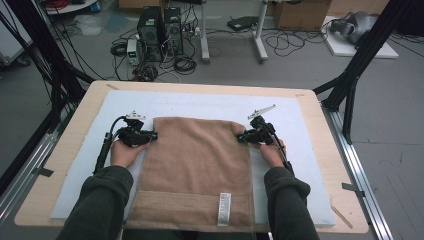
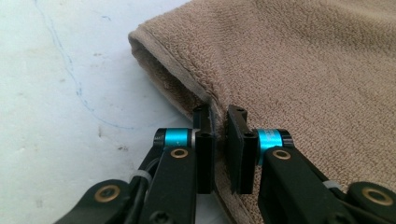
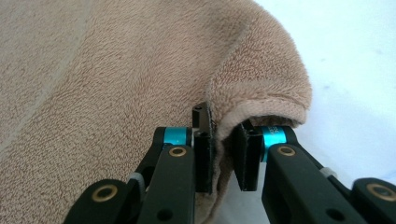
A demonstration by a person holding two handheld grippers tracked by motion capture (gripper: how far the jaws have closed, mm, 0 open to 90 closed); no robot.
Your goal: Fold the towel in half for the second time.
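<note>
A tan terry towel point(image 1: 197, 165), folded double, lies on the pale mat with a white label near its front edge. My left gripper point(image 1: 150, 135) is at the towel's left side near the far corner. In the left gripper view its jaws are shut on the hemmed edge of the towel point(image 2: 280, 70), with the left gripper point(image 2: 220, 140) pinching both layers. My right gripper point(image 1: 242, 136) is at the right side near the far corner. In the right gripper view the right gripper point(image 3: 224, 144) is shut on the bunched towel point(image 3: 140, 79) edge.
The pale mat point(image 1: 200, 102) covers a wooden table point(image 1: 325, 125). Black frame struts point(image 1: 365, 50) rise at the table's far right and far left. Computer towers point(image 1: 160, 30) and cables lie on the floor beyond.
</note>
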